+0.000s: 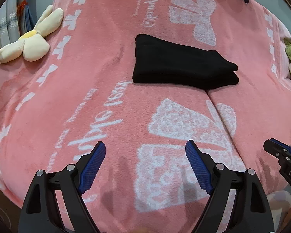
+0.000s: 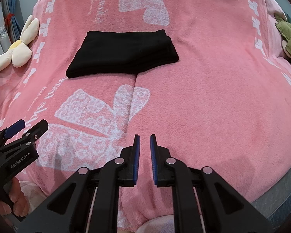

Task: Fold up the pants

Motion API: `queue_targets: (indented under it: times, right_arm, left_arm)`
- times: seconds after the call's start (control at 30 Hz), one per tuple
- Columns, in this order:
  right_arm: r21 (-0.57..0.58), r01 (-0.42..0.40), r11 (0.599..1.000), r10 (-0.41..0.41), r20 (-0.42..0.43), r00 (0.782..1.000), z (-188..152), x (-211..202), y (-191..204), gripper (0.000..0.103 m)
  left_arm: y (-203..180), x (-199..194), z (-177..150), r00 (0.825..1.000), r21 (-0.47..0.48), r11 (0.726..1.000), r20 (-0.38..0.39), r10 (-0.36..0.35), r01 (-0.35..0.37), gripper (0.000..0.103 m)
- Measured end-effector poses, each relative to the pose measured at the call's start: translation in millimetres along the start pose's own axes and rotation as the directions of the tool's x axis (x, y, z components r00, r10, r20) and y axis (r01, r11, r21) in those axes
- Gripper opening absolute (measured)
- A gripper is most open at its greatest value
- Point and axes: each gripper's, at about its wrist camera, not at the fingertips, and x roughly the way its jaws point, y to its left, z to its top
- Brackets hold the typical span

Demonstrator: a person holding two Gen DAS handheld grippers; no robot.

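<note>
The black pants (image 1: 180, 66) lie folded into a compact stack on the pink blanket (image 1: 106, 62), well ahead of both grippers; they also show in the right wrist view (image 2: 124, 52). My left gripper (image 1: 145, 147) is open wide and empty, hovering over the blanket near its front edge. It also shows at the left of the right wrist view (image 2: 32, 125). My right gripper (image 2: 145, 138) has its jaws nearly together with a narrow gap and holds nothing. Its tip shows at the right edge of the left wrist view (image 1: 271, 147).
A cream flower plush (image 1: 29, 42) lies at the blanket's left edge, also in the right wrist view (image 2: 17, 48). A green plush (image 2: 289, 40) lies at the right edge. A crease (image 2: 132, 97) runs from the pants toward the front. Curtains hang at far left.
</note>
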Motion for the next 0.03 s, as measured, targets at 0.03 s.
queue_targets:
  times: [0.03]
  right_arm:
    - [0.000,0.000,1.000,0.000,0.000,1.000,0.0,0.0,0.0,0.011]
  left_arm:
    - [0.2,-0.2,-0.1,1.000,0.004,1.000,0.001,-0.003,0.003,0.081]
